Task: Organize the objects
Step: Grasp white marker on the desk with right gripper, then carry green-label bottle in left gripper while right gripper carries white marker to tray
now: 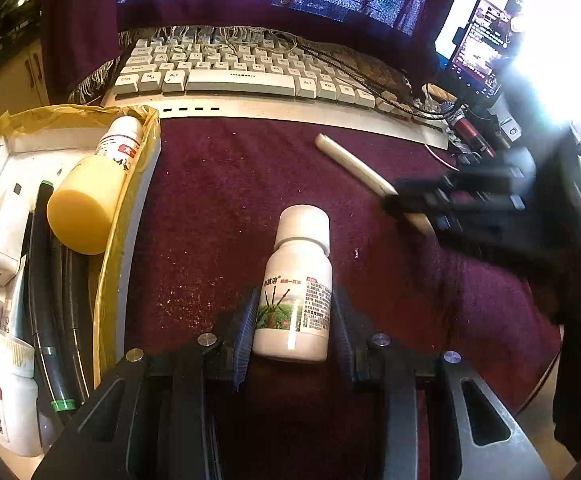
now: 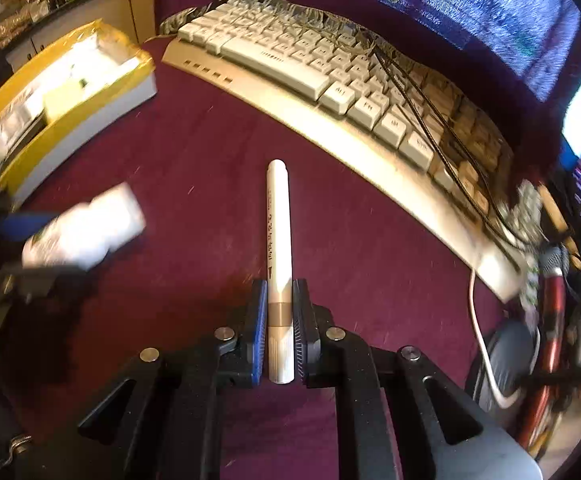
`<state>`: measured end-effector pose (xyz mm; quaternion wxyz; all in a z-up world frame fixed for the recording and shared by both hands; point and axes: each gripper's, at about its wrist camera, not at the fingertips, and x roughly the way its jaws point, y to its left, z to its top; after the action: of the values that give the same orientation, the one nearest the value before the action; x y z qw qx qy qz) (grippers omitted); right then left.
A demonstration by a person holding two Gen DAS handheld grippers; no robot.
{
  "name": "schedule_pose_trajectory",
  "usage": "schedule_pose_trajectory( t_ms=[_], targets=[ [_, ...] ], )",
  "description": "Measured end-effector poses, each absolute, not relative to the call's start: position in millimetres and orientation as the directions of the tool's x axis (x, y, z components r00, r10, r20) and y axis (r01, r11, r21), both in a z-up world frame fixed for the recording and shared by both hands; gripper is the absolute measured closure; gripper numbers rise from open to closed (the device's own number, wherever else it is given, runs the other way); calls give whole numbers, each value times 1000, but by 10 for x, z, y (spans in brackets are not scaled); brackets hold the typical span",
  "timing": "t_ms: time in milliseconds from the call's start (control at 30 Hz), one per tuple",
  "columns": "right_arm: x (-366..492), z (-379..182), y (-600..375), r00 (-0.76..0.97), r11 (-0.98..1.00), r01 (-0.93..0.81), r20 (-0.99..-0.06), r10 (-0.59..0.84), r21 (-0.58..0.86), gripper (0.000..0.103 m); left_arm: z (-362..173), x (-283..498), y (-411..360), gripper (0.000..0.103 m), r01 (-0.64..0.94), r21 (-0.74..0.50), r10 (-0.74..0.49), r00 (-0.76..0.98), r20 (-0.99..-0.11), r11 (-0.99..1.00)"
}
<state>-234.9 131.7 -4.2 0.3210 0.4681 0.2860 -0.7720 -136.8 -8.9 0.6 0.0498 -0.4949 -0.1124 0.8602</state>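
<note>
With the left gripper [image 1: 294, 328] clamped on the bottle [image 1: 296, 280] and the right gripper [image 2: 280, 320] shut on the pen [image 2: 278, 240], lift both level toward the box [image 1: 106, 280] at the surface's left edge.

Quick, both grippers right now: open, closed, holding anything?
Left gripper: jaws closed on the white bottle.
Right gripper: jaws closed on the white marker pen.

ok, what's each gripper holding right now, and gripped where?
Left gripper is shut on the white bottle, pads on the lower labelled body, cap free. Right gripper is shut on the white marker near its rear end, at the tan band.
</note>
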Motion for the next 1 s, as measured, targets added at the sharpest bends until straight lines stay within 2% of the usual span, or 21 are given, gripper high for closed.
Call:
schedule_pose_trajectory(
  t_ms=[100, 367, 600, 833, 1000],
  targets=[
    [-2268, -43, 1320, -387, -643, 747, -896, -215, -169, 92, 1, -1373, -75, 71, 24, -233, 189, -505, -842, -972],
    [-2224, -33, 1469, -371, -706, 706, -880, -296, -61, 93, -9, -1447, 9, 73, 4, -127, 108, -506, -856, -992],
    [-1773, -34, 1371, -402, -746, 665, -862, -309, -43, 93, 29, -1203, -20, 73, 29, -229, 182, -515, -838, -973],
    [-1523, -33, 1297, -303, -722, 674, -832, -464, 156, 93, 215, -913, -26, 73, 22, -265, 209, -553, -807, -964],
    [-1358, 247, 1166, -359, -725, 673, -790, -497, 150, 93, 425, -630, -216, 73, 46, -308, 219, -604, -766, -950]
  ],
)
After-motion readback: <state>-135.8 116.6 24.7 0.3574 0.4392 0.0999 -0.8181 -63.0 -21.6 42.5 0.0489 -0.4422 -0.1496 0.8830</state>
